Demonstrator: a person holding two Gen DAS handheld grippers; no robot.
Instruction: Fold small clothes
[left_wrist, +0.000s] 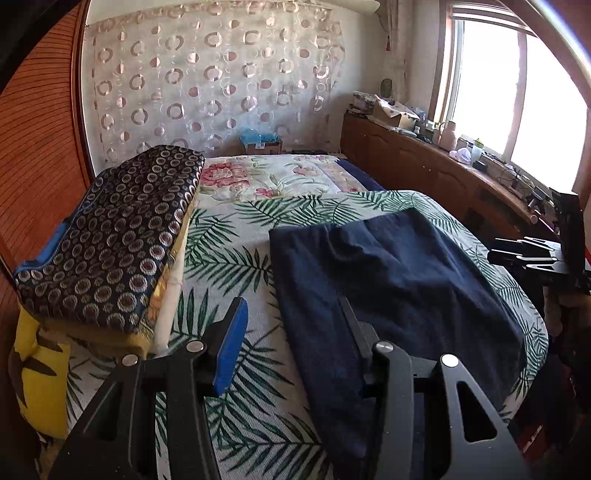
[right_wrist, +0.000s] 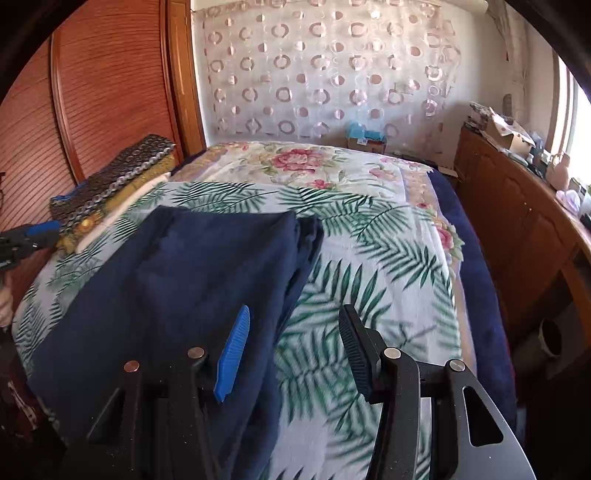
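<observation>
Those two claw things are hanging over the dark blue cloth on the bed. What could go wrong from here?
The left gripper and right gripper are open, each straddling a side edge of the navy garment. It already lies in layers, so a pinch might catch only the top layer and pull the fold askew. A finger could also snag the leaf-print bedspread underneath. The stacked bedding lies close to the left, limiting room there.

No text, label, brand, number or sign can be read in either view; the cardboard box (left_wrist: 263, 147) on the floor by the curtained wall carries a small label, but it is too blurred to make out.
</observation>
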